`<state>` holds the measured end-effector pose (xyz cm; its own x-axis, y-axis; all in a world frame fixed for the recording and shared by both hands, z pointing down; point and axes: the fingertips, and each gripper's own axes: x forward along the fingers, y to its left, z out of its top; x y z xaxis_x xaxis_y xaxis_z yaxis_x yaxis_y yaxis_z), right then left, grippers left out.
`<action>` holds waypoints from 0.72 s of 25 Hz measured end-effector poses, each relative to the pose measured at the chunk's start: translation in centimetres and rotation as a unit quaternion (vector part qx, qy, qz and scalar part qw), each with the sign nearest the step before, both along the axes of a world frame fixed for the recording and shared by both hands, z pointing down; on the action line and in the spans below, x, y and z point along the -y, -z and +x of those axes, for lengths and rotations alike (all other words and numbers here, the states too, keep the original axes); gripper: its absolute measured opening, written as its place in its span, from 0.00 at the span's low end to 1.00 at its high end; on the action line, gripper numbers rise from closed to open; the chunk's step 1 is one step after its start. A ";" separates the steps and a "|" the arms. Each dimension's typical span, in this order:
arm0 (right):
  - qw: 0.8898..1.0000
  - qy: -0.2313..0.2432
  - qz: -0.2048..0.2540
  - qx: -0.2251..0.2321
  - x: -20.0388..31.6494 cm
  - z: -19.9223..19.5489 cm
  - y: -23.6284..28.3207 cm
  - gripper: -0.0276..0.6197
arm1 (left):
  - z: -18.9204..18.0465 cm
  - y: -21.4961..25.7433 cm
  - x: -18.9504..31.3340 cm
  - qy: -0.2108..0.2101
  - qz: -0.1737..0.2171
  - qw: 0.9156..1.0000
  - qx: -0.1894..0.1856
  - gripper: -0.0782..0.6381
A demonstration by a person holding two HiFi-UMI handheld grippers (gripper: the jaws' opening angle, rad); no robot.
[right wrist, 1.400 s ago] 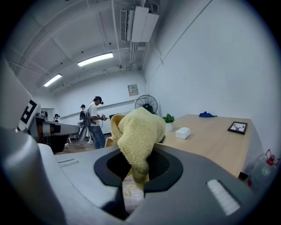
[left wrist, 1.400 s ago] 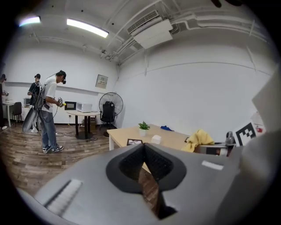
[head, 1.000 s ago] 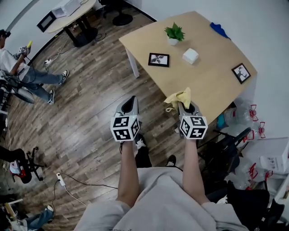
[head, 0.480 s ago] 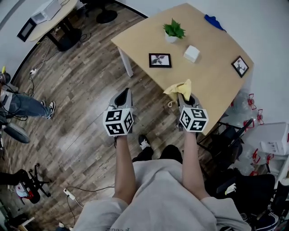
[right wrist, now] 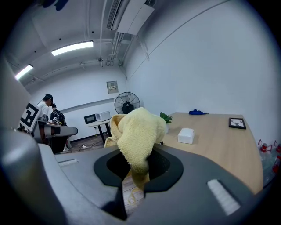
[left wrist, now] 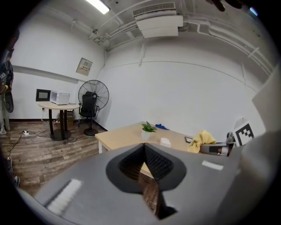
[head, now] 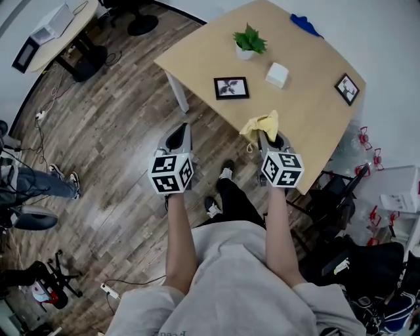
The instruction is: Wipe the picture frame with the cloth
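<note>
The head view looks steeply down on the tabletop (head: pixel 308 105). Both gripper views look level across it; the left one catches the right gripper (left wrist: pixel 206 148).

My feeds are bright and evenly lit. In the left gripper view a ceiling tube (left wrist: pixel 99 5) glows at 11 o'clock. In the right gripper view a second tube (right wrist: pixel 72 47) burns white at 10 o'clock. Both gripper views bend hard toward a black round rim. The foreground nearest each lens is soft, while the cloth (right wrist: pixel 136 132) is crisp. In the head view the desk (head: pixel 315 105) shows no glare, the floor (head: pixel 111 131) has a pale sheen at 9 o'clock, and straight lines bow at the edges.
</note>
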<state>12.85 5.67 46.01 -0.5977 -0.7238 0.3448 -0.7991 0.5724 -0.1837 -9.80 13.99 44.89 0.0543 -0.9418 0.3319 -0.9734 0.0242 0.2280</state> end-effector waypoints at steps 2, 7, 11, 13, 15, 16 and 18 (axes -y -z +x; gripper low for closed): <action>1.000 0.004 -0.002 0.001 0.8 -0.9 -0.2 0.14 | -0.8 0.2 0.5 -0.002 0.001 1.000 0.002 0.18; 1.000 0.009 -0.009 0.004 4.0 -3.4 -1.2 0.14 | -3.5 -0.2 2.5 0.004 -0.002 1.000 0.007 0.18; 1.000 0.015 -0.005 0.017 7.0 -4.9 -1.4 0.14 | -5.2 -0.3 5.1 -0.002 -0.007 1.000 0.007 0.18; 1.000 0.012 -0.008 0.020 8.9 -5.3 -1.6 0.14 | -5.7 -0.2 7.1 -0.013 -0.009 1.000 0.012 0.18; 1.000 0.008 -0.014 0.019 10.7 -5.5 -2.0 0.14 | -6.0 -0.3 9.4 -0.027 -0.014 0.999 0.016 0.18; 1.000 0.006 -0.017 0.016 11.7 -5.7 -2.1 0.14 | -6.0 -0.4 10.5 -0.033 -0.017 0.999 0.017 0.18; 1.000 0.004 -0.022 0.014 13.7 -6.0 -2.0 0.14 | -5.9 -0.6 12.8 -0.046 -0.024 0.998 0.019 0.18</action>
<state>6.90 -8.04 48.05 -0.6132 -0.7040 0.3583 -0.7889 0.5695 -0.2309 -15.71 1.14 45.51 0.1252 -0.9166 0.3796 -0.9801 -0.0549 0.1907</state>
